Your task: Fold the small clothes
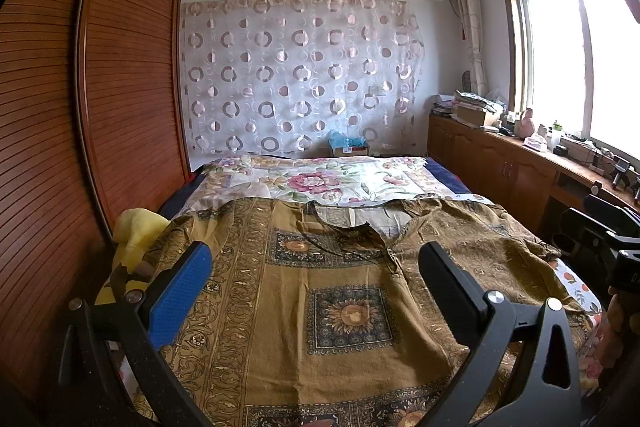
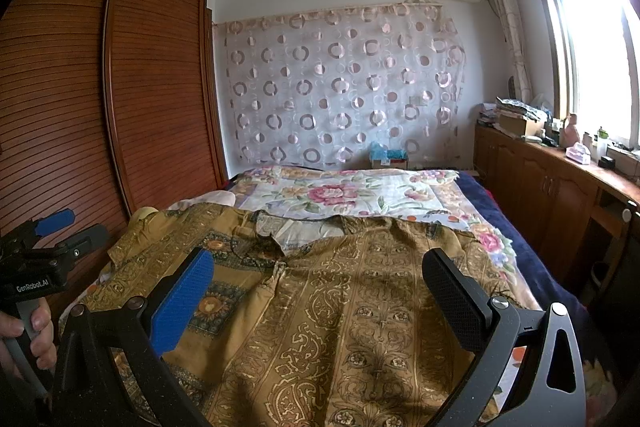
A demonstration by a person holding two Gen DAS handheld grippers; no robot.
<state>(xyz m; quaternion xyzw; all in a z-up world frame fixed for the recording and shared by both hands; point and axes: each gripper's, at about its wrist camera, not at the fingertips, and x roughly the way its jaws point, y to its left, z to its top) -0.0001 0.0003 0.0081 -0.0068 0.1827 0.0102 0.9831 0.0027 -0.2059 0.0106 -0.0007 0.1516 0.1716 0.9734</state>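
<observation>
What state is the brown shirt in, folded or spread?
Spread: the shirt lies flat across the bed, neckline and both sleeves out.

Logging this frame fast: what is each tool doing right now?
Left tool: open, holding nothing, above the brown patterned shirt.
Right tool: open, holding nothing.

Both wrist views low, sharing bed [image 1: 344, 183]

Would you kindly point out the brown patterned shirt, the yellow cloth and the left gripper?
brown patterned shirt [image 1: 344, 307], left wrist view, front panel.
yellow cloth [image 1: 134, 231], left wrist view, bunched top.
left gripper [image 1: 316, 263], left wrist view, between fingertips.
</observation>
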